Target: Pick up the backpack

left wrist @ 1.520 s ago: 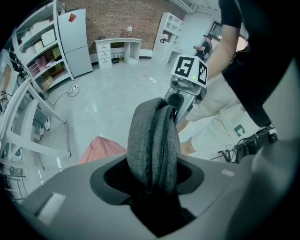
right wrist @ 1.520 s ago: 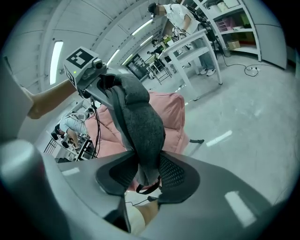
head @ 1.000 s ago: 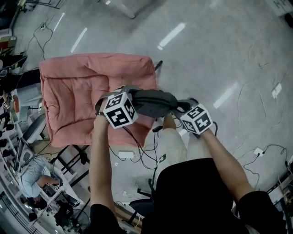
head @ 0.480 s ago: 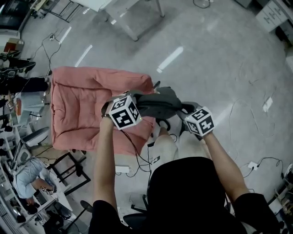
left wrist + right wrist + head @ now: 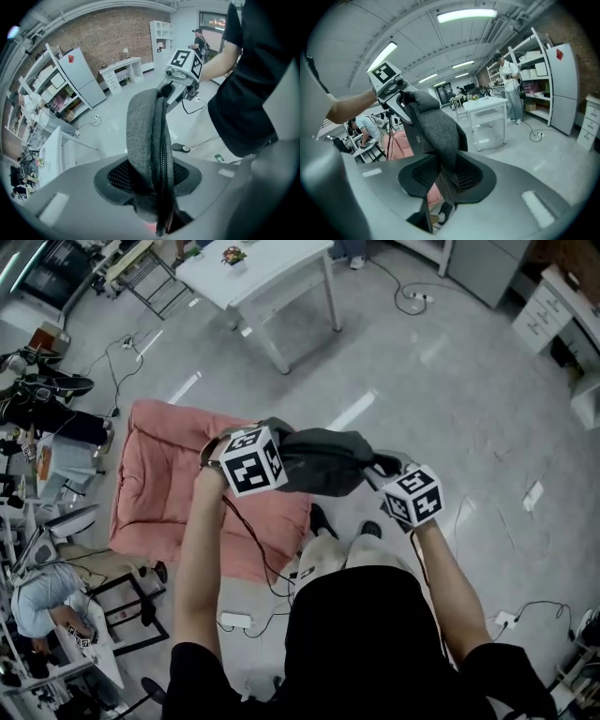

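**A:** Where's the backpack right now?

**B:** The grey backpack (image 5: 323,460) hangs in the air btwn your two hands, stretched sideways in front of your body. In the head view it sits above the edge of the pink cushion (image 5: 164,484) and the grey floor (image 5: 450,399), touching neither as far as that view shows. A white desk (image 5: 253,268) stands well apart in the bg and has no part in this.

**A:** And the claws?

**B:** Your left claw (image 5: 152,185) is clamped on a fold of grey fabric w/ a zip running along it. The cloth fills the gap and rises away from the jaws. Your right claw (image 5: 445,176) grips another fold of the same bag. Its jaws have just been closing a touch tighter, w/ the cloth btwn them. So both claws are pinched on the bag, one at each end.

**A:** So is the task done?

**B:** Pretty much, imo. The pick-up itself looks complete: the bag's weight seems to be on the two claws, and nothing under it appears to support it. What's left, if anything, is to keep both grips firm and hold the bag steady. The pics don't say where it should go after. I can't tell whether any straps dangle below, since the bag's underside is hidden in all views.
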A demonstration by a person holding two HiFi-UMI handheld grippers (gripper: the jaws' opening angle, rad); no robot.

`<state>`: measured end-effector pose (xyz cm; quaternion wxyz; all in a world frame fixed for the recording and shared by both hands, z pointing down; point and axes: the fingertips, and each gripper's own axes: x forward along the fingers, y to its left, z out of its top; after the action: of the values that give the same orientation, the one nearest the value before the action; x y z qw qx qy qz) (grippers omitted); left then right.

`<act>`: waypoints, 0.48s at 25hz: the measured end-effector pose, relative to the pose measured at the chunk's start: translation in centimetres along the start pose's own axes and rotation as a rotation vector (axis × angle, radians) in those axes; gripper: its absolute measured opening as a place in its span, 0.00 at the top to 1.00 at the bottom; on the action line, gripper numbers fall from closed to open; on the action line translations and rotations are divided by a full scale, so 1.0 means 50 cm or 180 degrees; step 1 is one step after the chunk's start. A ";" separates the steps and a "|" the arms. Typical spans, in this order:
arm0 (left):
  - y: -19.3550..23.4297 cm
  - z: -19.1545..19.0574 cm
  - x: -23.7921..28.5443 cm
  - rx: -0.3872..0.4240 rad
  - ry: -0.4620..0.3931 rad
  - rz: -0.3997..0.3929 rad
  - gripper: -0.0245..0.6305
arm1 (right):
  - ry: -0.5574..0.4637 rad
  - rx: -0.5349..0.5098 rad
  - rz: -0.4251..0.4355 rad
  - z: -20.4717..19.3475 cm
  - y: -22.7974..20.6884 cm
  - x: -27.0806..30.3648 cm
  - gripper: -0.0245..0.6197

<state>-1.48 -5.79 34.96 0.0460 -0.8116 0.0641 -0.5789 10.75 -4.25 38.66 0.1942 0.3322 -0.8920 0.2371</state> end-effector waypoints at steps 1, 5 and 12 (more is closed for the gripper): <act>0.010 0.012 -0.021 0.0013 -0.0003 0.0053 0.72 | -0.0076 -0.0061 -0.0026 0.026 -0.002 -0.013 0.81; 0.034 0.057 -0.104 0.0049 -0.0031 0.0243 0.72 | -0.0350 -0.0304 -0.0139 0.114 0.001 -0.066 0.81; 0.089 0.128 -0.230 0.0023 -0.0063 0.0516 0.72 | -0.0733 -0.0689 -0.0320 0.268 -0.007 -0.140 0.81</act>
<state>0.64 -8.38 21.45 0.0963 -0.8092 0.1271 -0.5654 13.40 -8.38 24.37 0.1370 0.3785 -0.9110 0.0900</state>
